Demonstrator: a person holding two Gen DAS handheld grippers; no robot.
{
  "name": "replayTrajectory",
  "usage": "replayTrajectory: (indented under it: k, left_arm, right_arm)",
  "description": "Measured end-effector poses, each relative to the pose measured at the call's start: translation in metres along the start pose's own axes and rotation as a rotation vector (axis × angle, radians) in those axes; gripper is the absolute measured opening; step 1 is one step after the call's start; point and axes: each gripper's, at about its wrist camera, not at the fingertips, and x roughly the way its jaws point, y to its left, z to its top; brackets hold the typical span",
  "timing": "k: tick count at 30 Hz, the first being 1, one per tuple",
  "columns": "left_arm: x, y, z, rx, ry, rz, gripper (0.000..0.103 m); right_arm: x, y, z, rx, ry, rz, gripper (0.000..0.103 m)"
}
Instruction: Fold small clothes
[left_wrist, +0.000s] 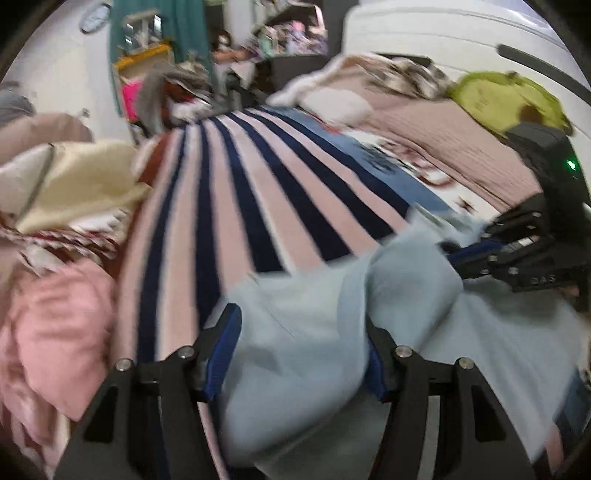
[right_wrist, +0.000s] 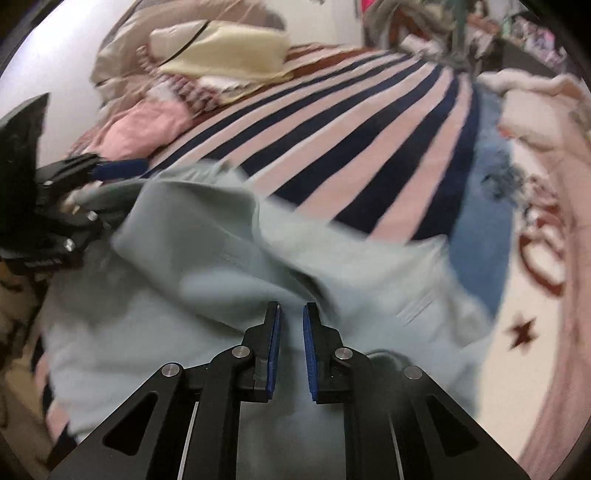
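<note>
A light blue garment (left_wrist: 314, 350) lies rumpled on the striped bedspread (left_wrist: 258, 192), blurred by motion. My left gripper (left_wrist: 301, 321) stands wide open with the cloth bunched between its fingers. It shows at the left edge of the right wrist view (right_wrist: 110, 173). My right gripper (right_wrist: 291, 314) hovers over the light blue garment (right_wrist: 229, 266) with its jaws a narrow gap apart and nothing clearly between them. It shows at the right of the left wrist view (left_wrist: 458, 251), at the garment's far edge.
Pink clothes (left_wrist: 55, 332) and a cream cushion (left_wrist: 85, 184) lie left of the striped bedspread (right_wrist: 369, 147). A green garment (left_wrist: 506, 96) and a white fluffy item (left_wrist: 332, 99) lie on a pink blanket at the far right. A star-print cover (right_wrist: 524, 332) lies to the right.
</note>
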Motion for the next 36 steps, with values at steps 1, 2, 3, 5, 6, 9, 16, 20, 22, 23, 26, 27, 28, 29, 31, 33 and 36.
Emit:
replayTrajectory:
  k: [1, 2, 3, 5, 6, 9, 16, 20, 22, 23, 26, 27, 28, 29, 31, 33, 36]
  left_arm:
    - [0.002, 0.005, 0.004, -0.008, -0.005, 0.023, 0.056]
    - [0.003, 0.013, 0.007, -0.025, -0.012, 0.042, 0.056]
    - [0.003, 0.018, 0.008, -0.041, -0.017, 0.047, 0.056]
    - [-0.003, 0.028, 0.008, -0.075, -0.025, 0.033, 0.058]
    - [-0.007, 0.031, 0.006, -0.083, -0.029, 0.027, 0.06]
    - [-0.025, 0.034, 0.002, -0.077, -0.042, 0.007, 0.066]
    - [-0.027, 0.037, -0.013, -0.118, -0.003, -0.04, 0.068]
    - [-0.013, 0.042, -0.014, -0.152, -0.004, -0.09, 0.068]
    - [-0.006, 0.046, -0.013, -0.171, 0.001, -0.104, 0.068]
    - [-0.002, 0.047, -0.013, -0.178, 0.005, -0.111, 0.068]
    - [0.01, 0.05, -0.013, -0.204, 0.032, -0.142, 0.068]
    - [0.013, 0.051, -0.012, -0.212, 0.041, -0.152, 0.068]
    - [0.016, 0.052, -0.013, -0.22, 0.044, -0.166, 0.065]
    - [0.016, 0.053, -0.013, -0.23, 0.041, -0.19, 0.06]
    - [0.018, 0.052, -0.012, -0.242, 0.048, -0.223, 0.032]
    - [0.022, 0.047, -0.011, -0.223, 0.07, -0.207, 0.009]
    - [0.023, 0.045, -0.009, -0.21, 0.06, -0.169, 0.006]
  right_arm:
    - [-0.002, -0.006, 0.004, 0.011, -0.016, -0.025, 0.006]
    - [-0.004, -0.009, 0.007, 0.022, -0.028, -0.051, 0.006]
    - [-0.006, -0.013, 0.01, 0.025, -0.043, -0.083, 0.007]
    - [-0.012, -0.019, 0.011, 0.023, -0.07, -0.129, 0.012]
    - [-0.016, -0.021, 0.009, 0.029, -0.075, -0.128, 0.012]
    - [-0.025, -0.022, 0.003, 0.028, -0.075, -0.109, 0.029]
    - [-0.027, -0.034, -0.001, 0.026, -0.036, -0.162, 0.056]
    - [-0.013, -0.051, -0.003, 0.033, -0.012, -0.197, 0.06]
    - [-0.008, -0.063, -0.004, 0.071, -0.011, -0.188, 0.064]
    - [-0.005, -0.069, -0.005, 0.09, -0.008, -0.175, 0.064]
    - [-0.001, -0.072, -0.008, 0.099, -0.011, -0.135, 0.021]
    - [-0.002, -0.071, -0.009, 0.095, -0.021, -0.137, 0.012]
    - [-0.004, -0.07, -0.01, 0.096, -0.038, -0.14, 0.01]
    - [-0.007, -0.068, -0.01, 0.091, -0.054, -0.146, 0.007]
    - [-0.011, -0.064, -0.011, 0.073, -0.082, -0.174, 0.005]
    - [-0.017, -0.063, -0.009, 0.066, -0.114, -0.193, 0.004]
    - [-0.027, -0.065, -0.005, 0.071, -0.161, -0.217, 0.004]
